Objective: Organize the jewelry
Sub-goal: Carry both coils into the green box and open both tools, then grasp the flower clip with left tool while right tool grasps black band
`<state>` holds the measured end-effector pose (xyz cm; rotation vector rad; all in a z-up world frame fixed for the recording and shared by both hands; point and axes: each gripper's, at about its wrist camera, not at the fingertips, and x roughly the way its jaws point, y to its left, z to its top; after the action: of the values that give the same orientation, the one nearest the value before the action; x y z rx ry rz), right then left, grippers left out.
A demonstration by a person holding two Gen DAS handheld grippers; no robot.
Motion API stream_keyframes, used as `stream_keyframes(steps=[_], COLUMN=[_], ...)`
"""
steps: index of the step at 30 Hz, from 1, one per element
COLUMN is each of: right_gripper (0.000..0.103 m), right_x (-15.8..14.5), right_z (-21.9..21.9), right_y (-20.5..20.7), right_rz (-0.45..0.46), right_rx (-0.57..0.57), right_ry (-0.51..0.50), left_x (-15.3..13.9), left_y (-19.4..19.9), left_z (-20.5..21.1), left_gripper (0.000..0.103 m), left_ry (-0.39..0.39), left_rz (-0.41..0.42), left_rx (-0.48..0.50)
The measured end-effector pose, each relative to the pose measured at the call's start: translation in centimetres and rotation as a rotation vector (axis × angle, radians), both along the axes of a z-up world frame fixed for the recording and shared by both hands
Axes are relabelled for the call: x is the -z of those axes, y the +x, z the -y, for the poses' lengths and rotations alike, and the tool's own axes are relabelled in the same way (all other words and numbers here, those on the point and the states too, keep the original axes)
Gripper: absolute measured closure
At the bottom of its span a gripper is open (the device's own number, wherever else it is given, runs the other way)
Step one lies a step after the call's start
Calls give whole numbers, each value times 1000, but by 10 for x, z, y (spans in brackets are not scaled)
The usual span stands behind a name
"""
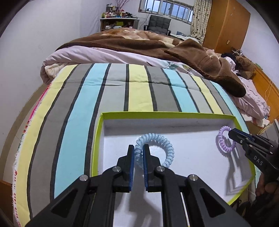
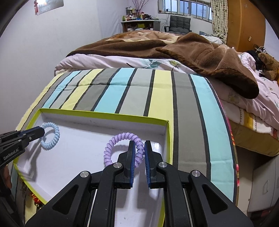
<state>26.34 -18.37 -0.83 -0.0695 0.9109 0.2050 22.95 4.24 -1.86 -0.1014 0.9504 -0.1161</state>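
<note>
Left wrist view: your left gripper (image 1: 138,153) is clenched on the glossy pale blue spiral band (image 1: 155,148), held over the white-lined, lime-rimmed tray (image 1: 97,139) on the striped quilt (image 1: 108,94). The right gripper (image 1: 232,133), marked "DAS", pinches the lilac spiral band (image 1: 225,141).

Right wrist view: your right gripper (image 2: 139,153) grips that lilac spiral band (image 2: 122,139) above the tray (image 2: 167,139). Only here the left gripper (image 2: 41,131) shows "GenRoboLAI", pinching the blue coil (image 2: 51,136).

Even, fairly bright light, daylight at the windows (image 1: 167,8) top centre; sharp gripper shadows in the box (image 1: 191,174), heavy fisheye bending, dark corners.
</note>
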Motion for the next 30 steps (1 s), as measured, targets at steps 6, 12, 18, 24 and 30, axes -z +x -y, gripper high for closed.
stream_keyframes(steps=[6, 12, 18, 24, 30], right_gripper=[92, 90, 85, 80, 65], right_x=[6, 7, 5, -10, -31], right_z=[-5, -6, -6, -1, 7], right_y=[4, 5, 2, -12, -44], right_rz=[-16, -11, -5, 31, 75], right_rx=[-12, -7, -13, -11, -32], right_ry=[-19, -23, -20, 8, 59], left_x=[3, 2, -1, -19, -36], left_y=[1, 3, -1, -20, -47], left_z=[2, 0, -2, 4, -4], left_gripper=[93, 89, 72, 63, 57], left_ry=[12, 6, -10, 8, -10], left_rz=[-3, -7, -9, 56, 98], left_rx=[-1, -2, -11, 35, 23])
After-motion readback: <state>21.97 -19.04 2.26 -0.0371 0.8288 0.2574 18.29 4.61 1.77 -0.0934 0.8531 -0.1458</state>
